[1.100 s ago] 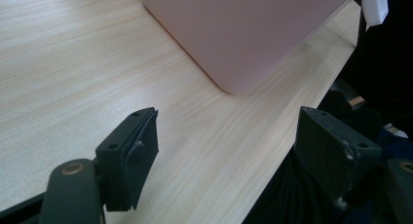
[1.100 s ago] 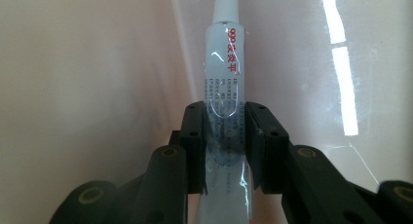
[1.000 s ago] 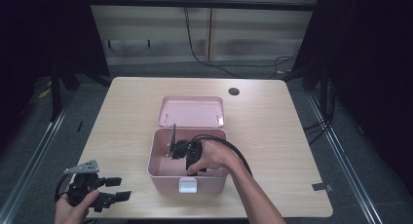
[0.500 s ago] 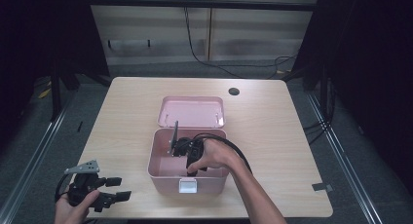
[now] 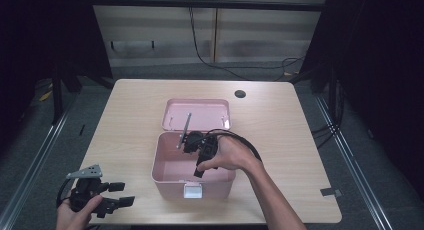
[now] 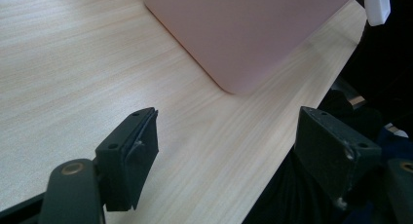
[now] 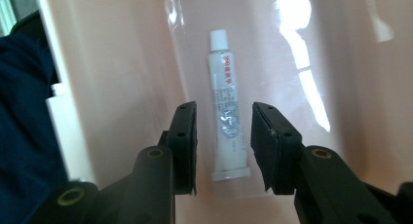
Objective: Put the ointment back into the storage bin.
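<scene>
An open pink box (image 5: 159, 155) stands at the table's front middle, its lid (image 5: 197, 113) lying flat behind it. My right gripper (image 5: 198, 170) points down into the box. In the right gripper view a white tube (image 7: 226, 107) with a white cap lies on the pink floor (image 7: 122, 63). It shows in the gap between the jaws of my right gripper (image 7: 224, 146). Those jaws have just been opening and the pads stand clear of the tube. My left gripper (image 5: 122, 193) rests open at the front left corner, nothing between its jaws.
The left gripper view has the box's pink corner (image 6: 243, 34) and its white latch (image 6: 377, 7) ahead of the left gripper (image 6: 234, 151), with bare wood between. A round cable hole (image 5: 240, 94) sits at the back right. Dark floor surrounds the table.
The right hand has risen a little inside the box. The left hand and gripper have stayed where they were.
</scene>
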Available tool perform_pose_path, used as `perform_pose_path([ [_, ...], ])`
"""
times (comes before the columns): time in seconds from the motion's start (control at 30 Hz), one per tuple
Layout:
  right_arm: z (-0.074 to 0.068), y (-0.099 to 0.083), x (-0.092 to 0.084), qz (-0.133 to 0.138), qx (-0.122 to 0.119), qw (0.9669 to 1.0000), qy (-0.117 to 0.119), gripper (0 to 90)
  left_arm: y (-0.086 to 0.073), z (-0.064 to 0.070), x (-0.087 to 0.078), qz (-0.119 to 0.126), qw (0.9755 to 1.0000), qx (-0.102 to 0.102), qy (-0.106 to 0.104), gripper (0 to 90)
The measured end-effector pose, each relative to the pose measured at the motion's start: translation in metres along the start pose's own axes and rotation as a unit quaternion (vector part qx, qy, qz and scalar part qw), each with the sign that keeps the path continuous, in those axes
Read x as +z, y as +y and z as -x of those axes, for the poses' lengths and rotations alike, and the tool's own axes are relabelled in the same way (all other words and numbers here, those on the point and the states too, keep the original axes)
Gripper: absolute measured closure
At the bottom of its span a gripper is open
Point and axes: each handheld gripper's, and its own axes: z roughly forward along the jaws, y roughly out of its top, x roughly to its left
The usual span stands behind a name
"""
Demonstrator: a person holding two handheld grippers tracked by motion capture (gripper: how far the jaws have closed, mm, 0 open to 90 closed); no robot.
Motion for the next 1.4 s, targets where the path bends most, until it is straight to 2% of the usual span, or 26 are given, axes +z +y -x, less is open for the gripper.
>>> perform_pose_path([
  [0.27, -0.001, -0.014, -0.021, 0.027, 0.021, 0.9994, -0.010, 61.4, 0.000, 0.000, 0.000, 0.000, 1.0000, -0.001, 0.002, 23.8],
  [0.33, -0.001, -0.017, -0.024, 0.026, 0.017, 0.9994, -0.014, 61.5, 0.000, 0.000, 0.001, -0.001, 1.0000, 0.000, 0.002, 23.9],
  [0.37, -0.002, -0.018, -0.025, 0.026, 0.023, 0.9993, -0.013, 61.7, 0.000, 0.000, 0.000, -0.001, 1.0000, 0.000, 0.002, 23.9],
  [0.6, -0.005, -0.025, -0.041, 0.035, 0.019, 0.9990, -0.022, 61.6, 0.000, 0.000, 0.000, 0.000, 1.0000, -0.002, 0.002, 23.9],
  [0.83, -0.008, -0.040, -0.064, 0.052, 0.023, 0.9976, -0.039, 61.9, 0.000, 0.000, 0.000, -0.002, 1.0000, -0.001, -0.001, 23.9],
  [1.07, -0.012, -0.055, -0.073, 0.045, 0.027, 0.9977, -0.044, 62.1, 0.000, 0.000, 0.000, -0.001, 1.0000, 0.001, 0.001, 23.8],
  [1.27, -0.013, -0.072, -0.084, 0.055, 0.035, 0.9966, -0.051, 62.0, 0.000, 0.000, 0.000, -0.002, 1.0000, 0.000, 0.000, 23.8],
  [1.4, -0.014, -0.079, -0.085, 0.057, 0.041, 0.9960, -0.055, 61.9, 0.000, 0.000, 0.000, -0.002, 1.0000, 0.000, 0.000, 23.8],
])
